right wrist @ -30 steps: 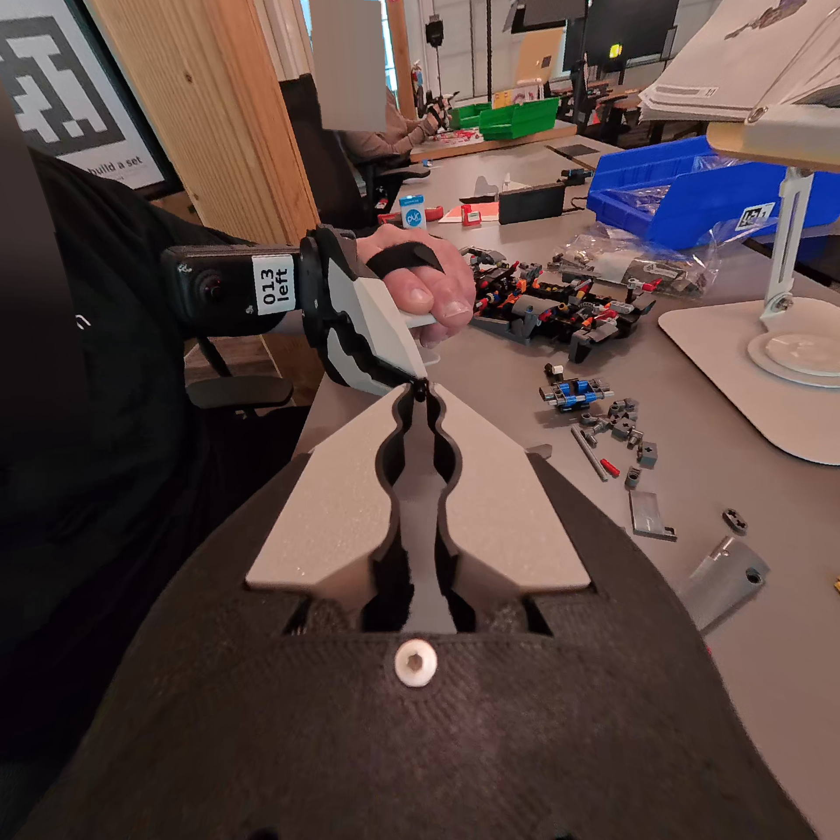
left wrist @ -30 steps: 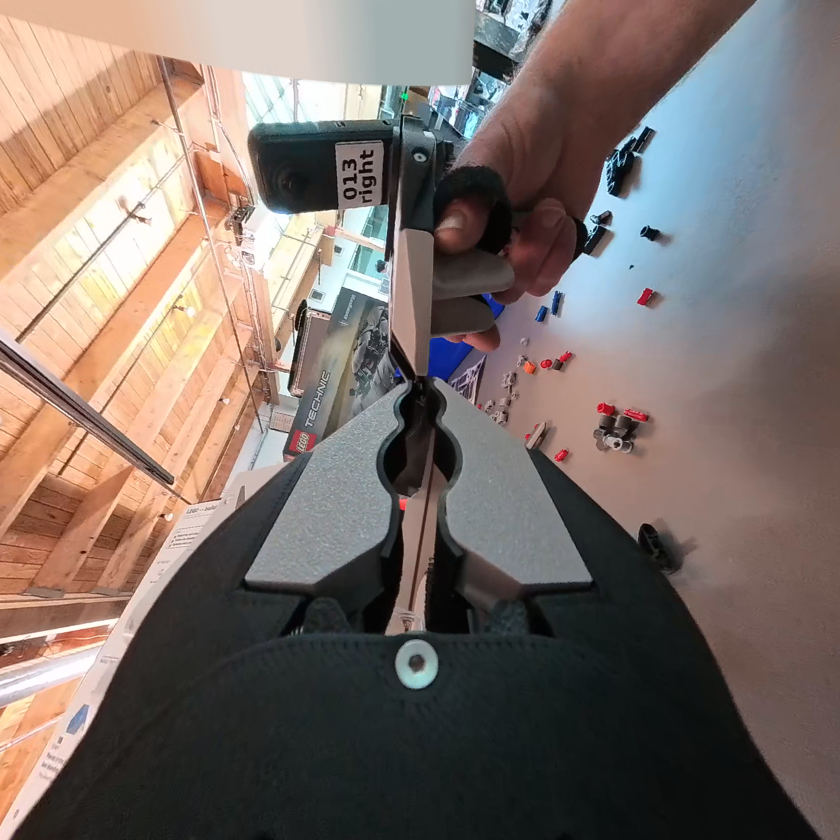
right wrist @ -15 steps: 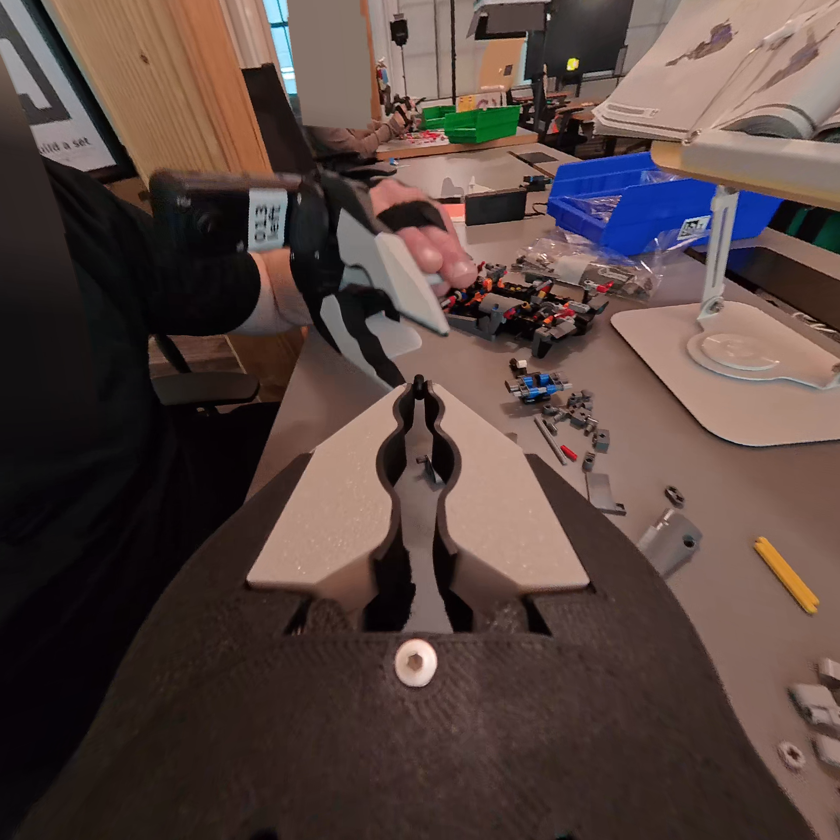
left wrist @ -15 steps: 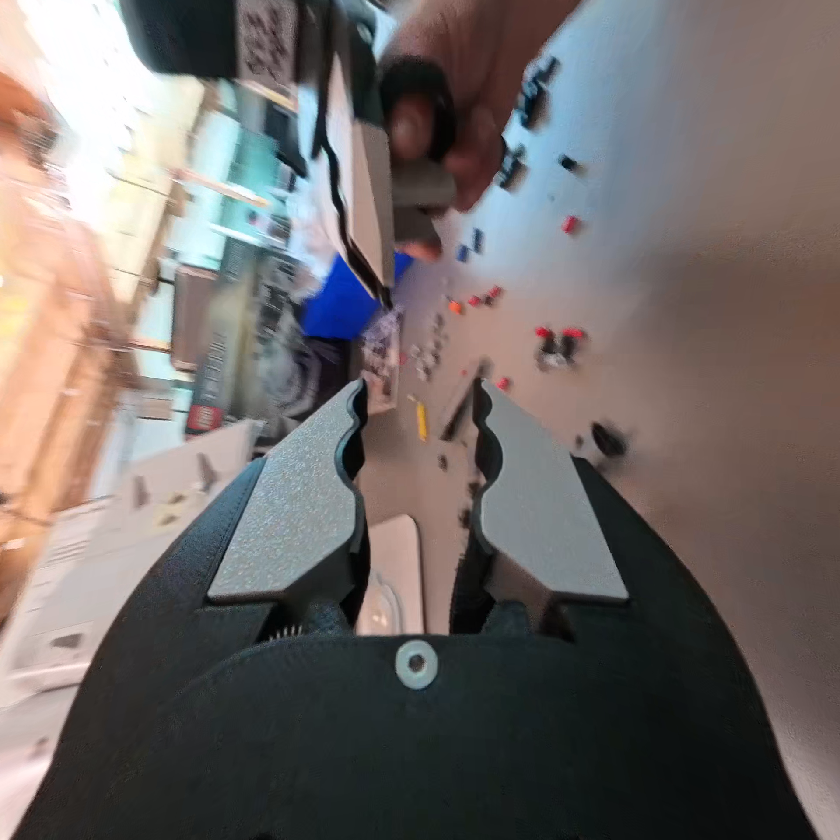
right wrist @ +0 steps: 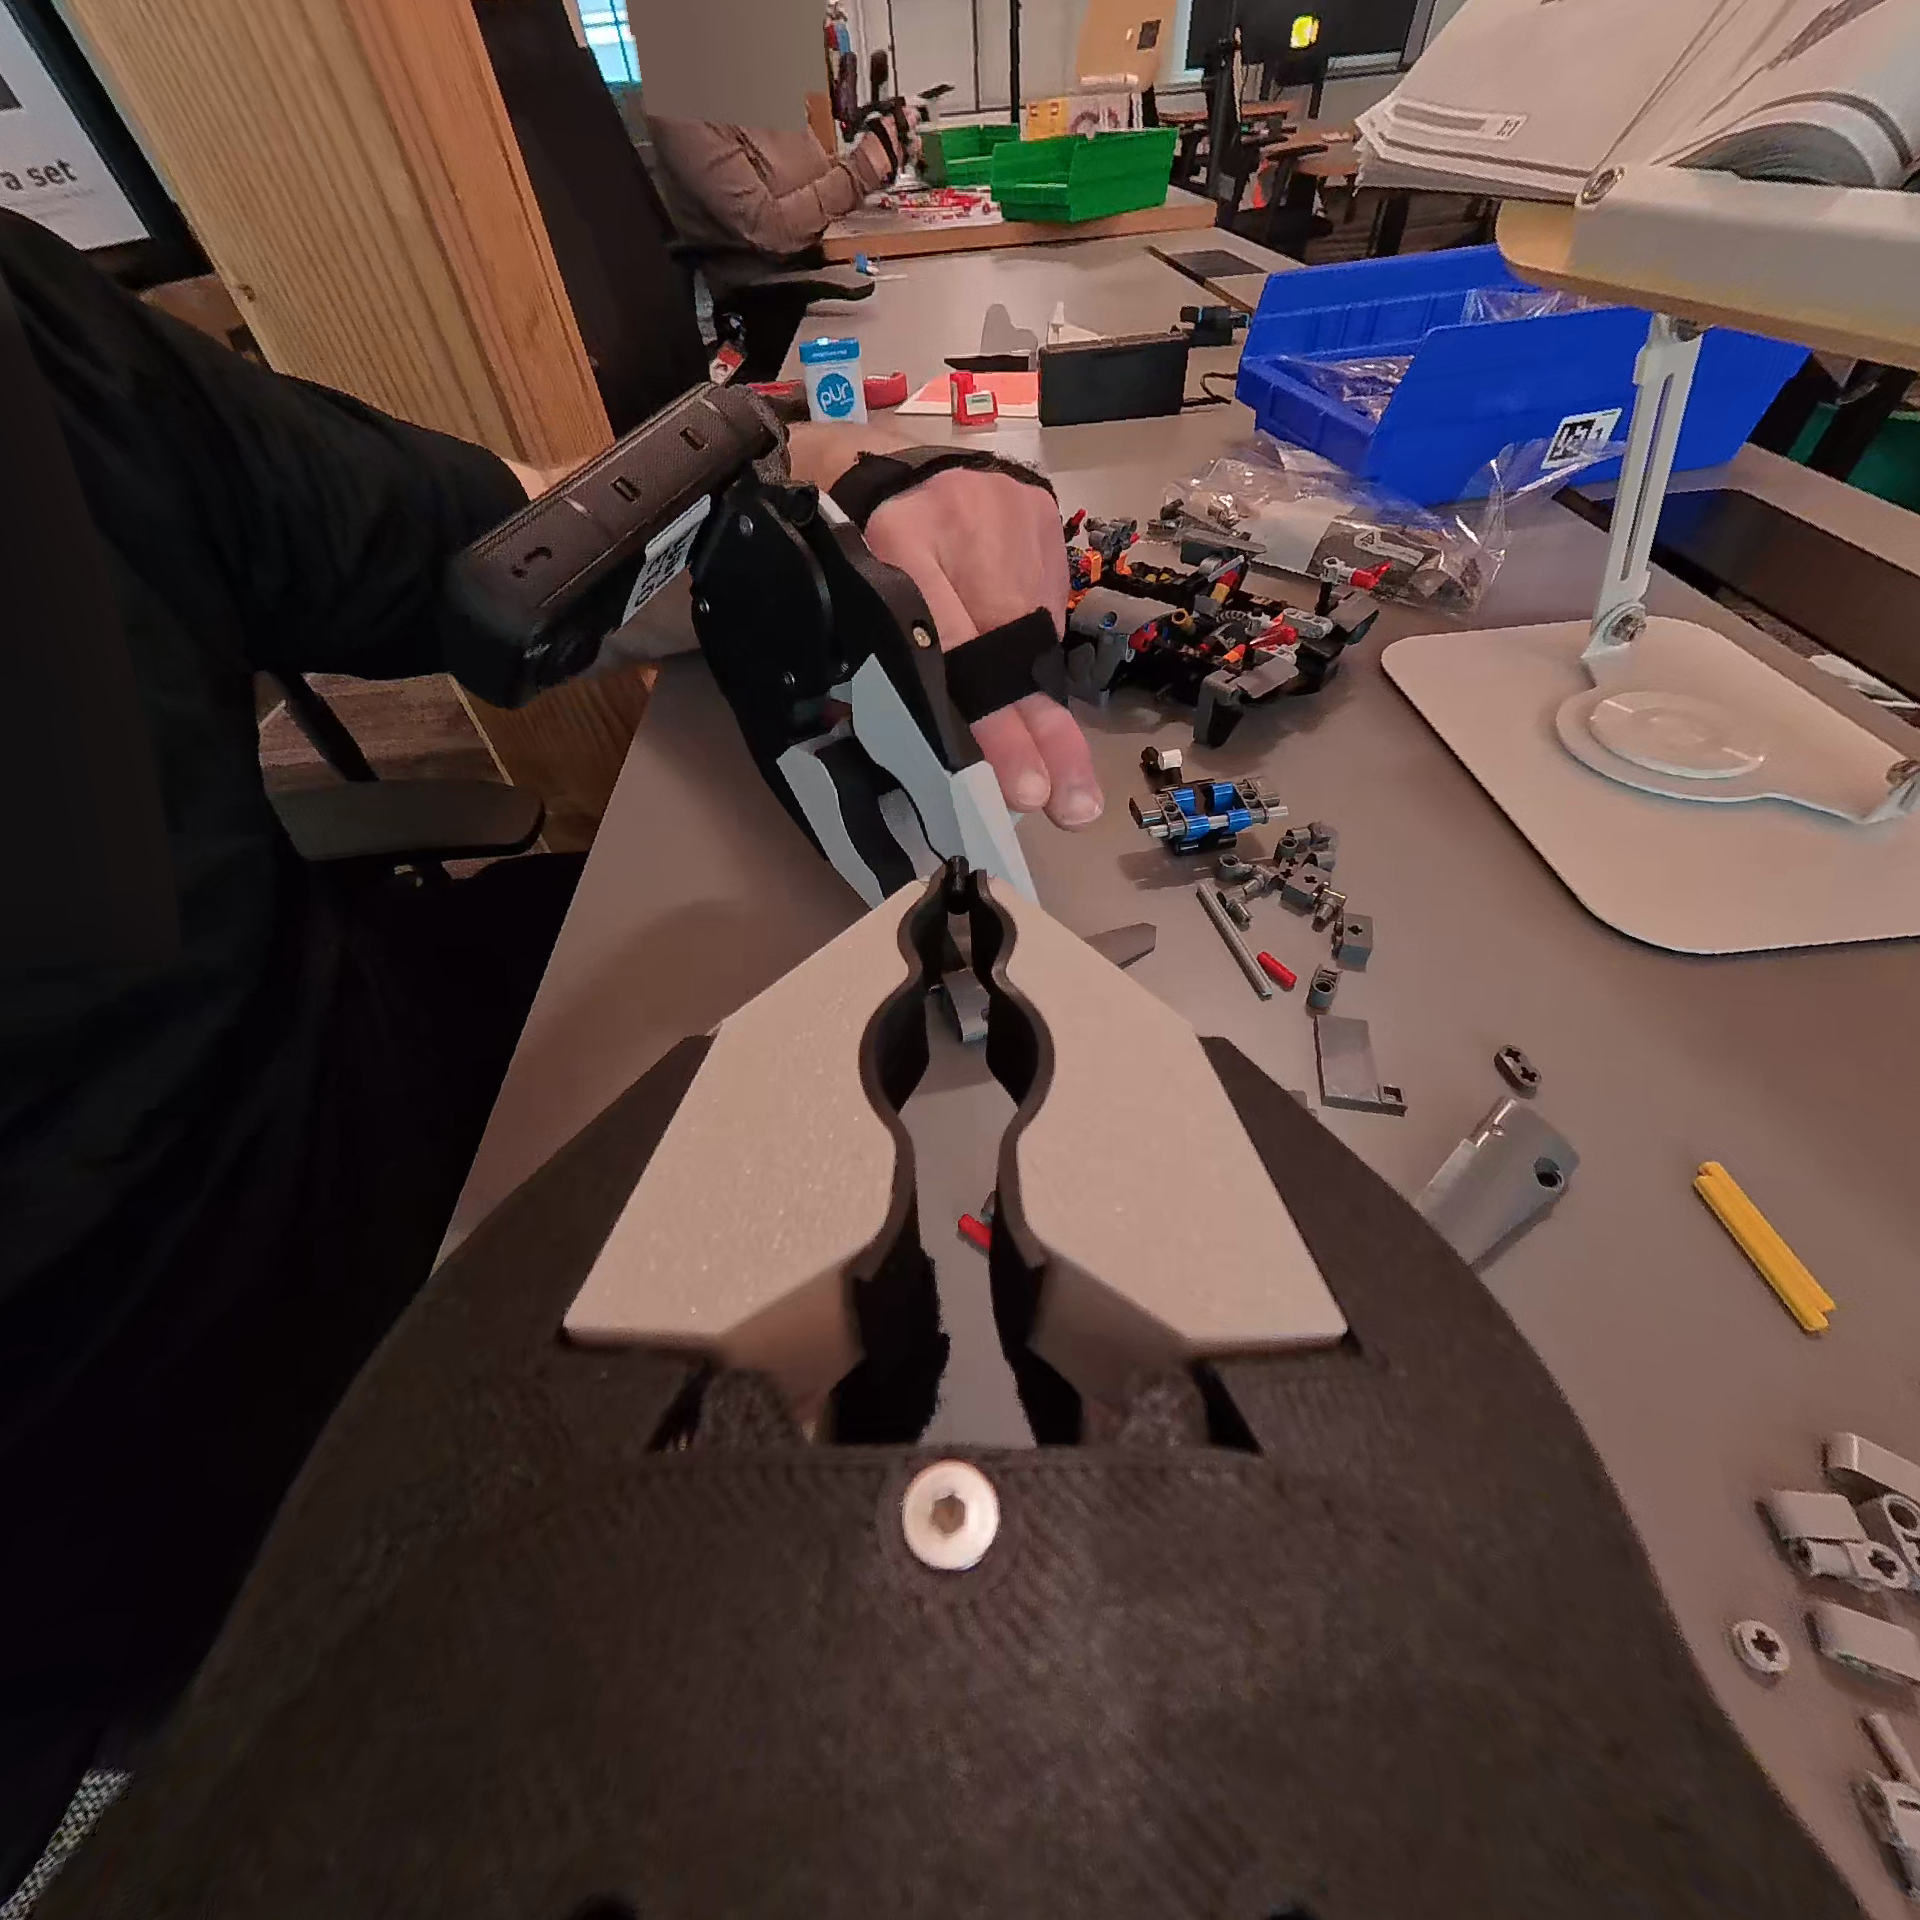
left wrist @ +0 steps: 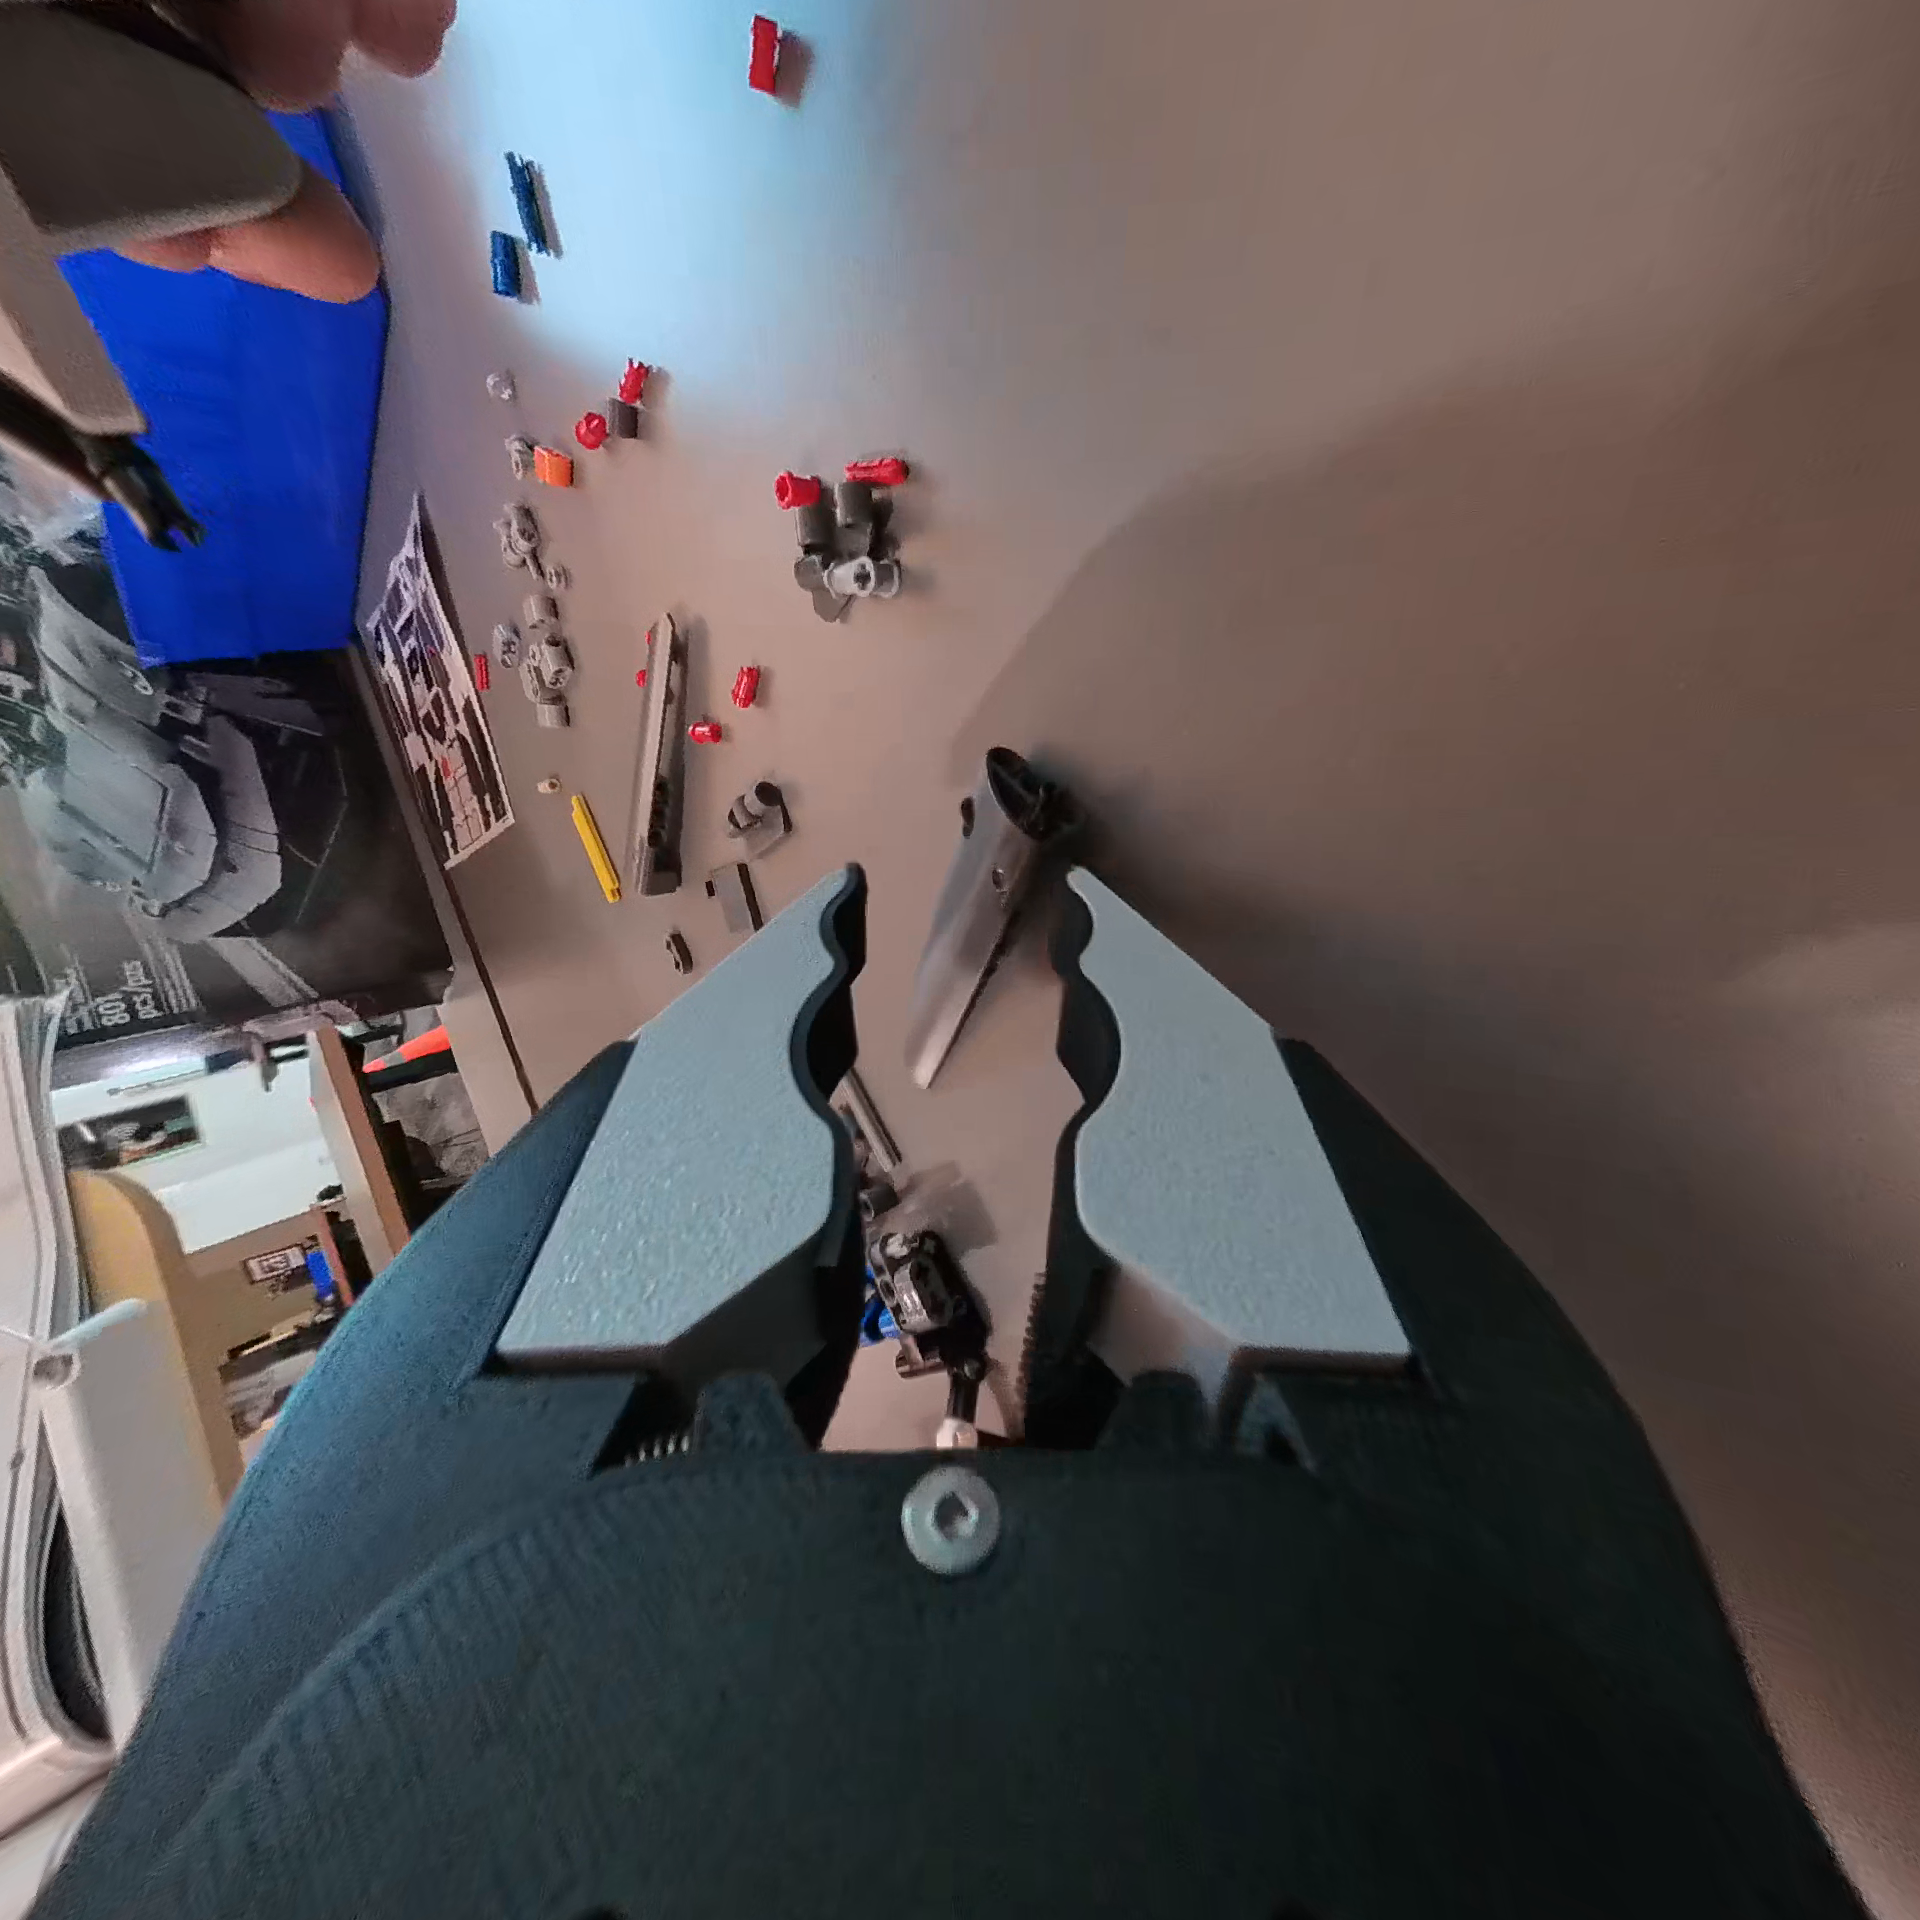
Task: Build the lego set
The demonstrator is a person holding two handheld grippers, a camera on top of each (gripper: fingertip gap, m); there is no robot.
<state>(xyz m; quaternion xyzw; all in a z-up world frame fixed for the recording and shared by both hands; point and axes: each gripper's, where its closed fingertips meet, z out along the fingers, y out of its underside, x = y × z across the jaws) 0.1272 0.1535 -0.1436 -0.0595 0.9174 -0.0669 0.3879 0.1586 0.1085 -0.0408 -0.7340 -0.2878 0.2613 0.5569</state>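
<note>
- Now, in the left wrist view, our left gripper, which pinched beside the right a second ago, spreads wide over the table's grey panel, seemingly its next pick.
- Meanwhile, in the right wrist view, our right gripper keeps a small black pin nipped at its tips; the half-built chassis waits well beyond.

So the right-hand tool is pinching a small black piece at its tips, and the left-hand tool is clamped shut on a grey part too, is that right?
Not quite. The right gripper is indeed closed on a small black piece, but the left gripper is open and holds nothing. The left wrist view shows its jaws spread apart, with a grey wedge-shaped part lying on the table beyond them.
</note>
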